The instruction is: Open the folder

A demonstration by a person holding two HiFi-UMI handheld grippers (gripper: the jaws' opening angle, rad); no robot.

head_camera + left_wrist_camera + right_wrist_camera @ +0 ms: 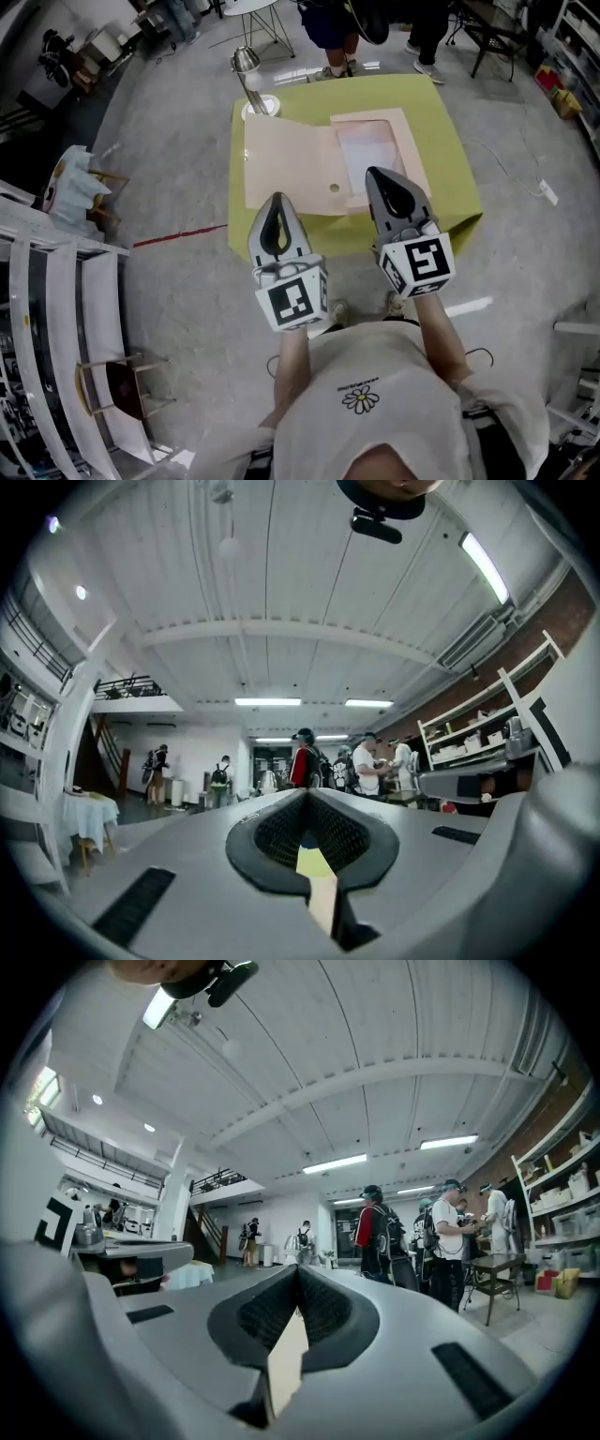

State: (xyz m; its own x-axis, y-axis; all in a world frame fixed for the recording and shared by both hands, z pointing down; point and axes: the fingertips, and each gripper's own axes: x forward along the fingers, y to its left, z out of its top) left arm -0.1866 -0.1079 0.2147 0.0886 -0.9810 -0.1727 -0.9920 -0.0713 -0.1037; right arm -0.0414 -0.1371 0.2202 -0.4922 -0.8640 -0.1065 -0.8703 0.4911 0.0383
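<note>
The folder [291, 169] lies flat on the table [450, 159], spread across its left and middle area. Its left cover is laid out toward the table's left edge, and a paler sheet is exposed on the right half. It reads as already open.

Both tools hang above the table's near edge and touch nothing.
- Left gripper [277, 199]: jaws closed tip to tip, nothing held.
- Right gripper [372, 172]: jaws likewise together and empty.

Probable faults from here:
- No tool weighs the left cover down, so the crease may spring it back over.
- Closed jaws lowered onto the folder would push it rather than grip it, sliding it toward the lamp [247, 64] at the table's far-left corner.
</note>
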